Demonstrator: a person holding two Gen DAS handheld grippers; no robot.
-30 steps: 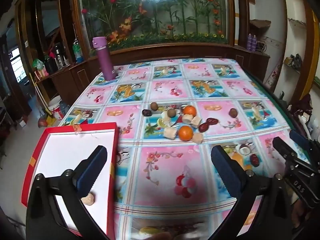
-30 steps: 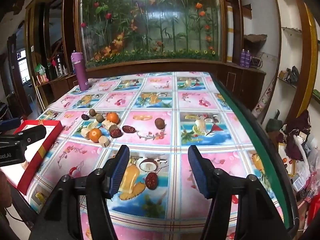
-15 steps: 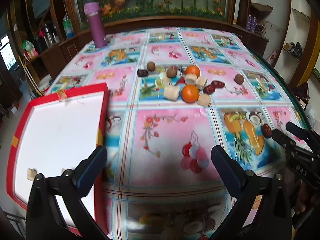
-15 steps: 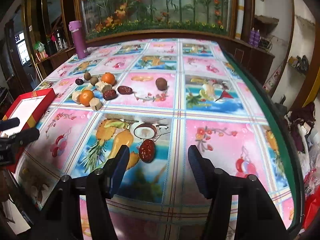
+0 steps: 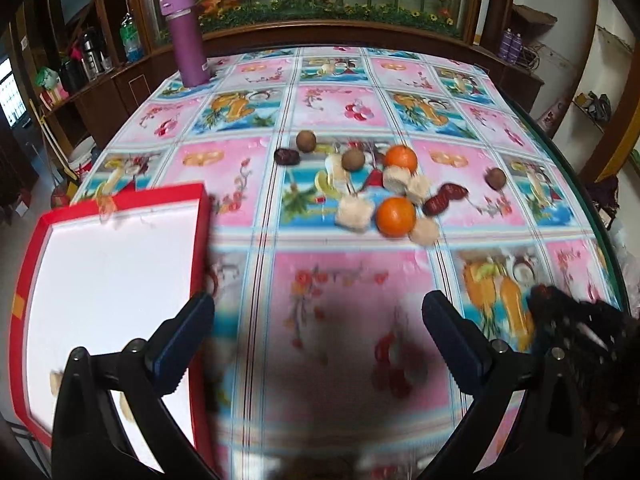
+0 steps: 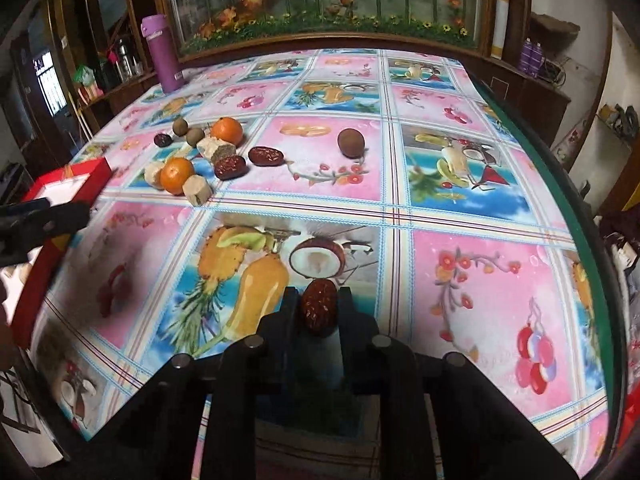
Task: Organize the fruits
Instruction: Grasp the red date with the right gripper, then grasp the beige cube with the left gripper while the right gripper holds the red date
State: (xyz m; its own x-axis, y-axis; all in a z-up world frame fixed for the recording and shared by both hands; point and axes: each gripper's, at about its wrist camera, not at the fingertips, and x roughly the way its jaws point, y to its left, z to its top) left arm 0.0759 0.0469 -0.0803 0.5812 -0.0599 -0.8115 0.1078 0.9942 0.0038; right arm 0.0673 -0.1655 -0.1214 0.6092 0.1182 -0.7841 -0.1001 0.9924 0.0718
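Between right gripper (image 6: 319, 300) jaws: red date (image 6: 319, 307); left view blurs it.

Both grippers are matte black plastic. The left gripper (image 5: 318, 322) has dark navy ridged fingertip pads (image 5: 182, 336), and round silver screws dot the right gripper (image 6: 319, 300) arms.

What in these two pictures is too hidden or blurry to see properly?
- Left wrist view: small pale pieces in the red tray sit partly behind the left gripper, so what they are stays unclear.
- Left wrist view: the right gripper is motion-blurred; its hold cannot be read there.
- Right wrist view: the red date between the fingers; its lower end is hidden.
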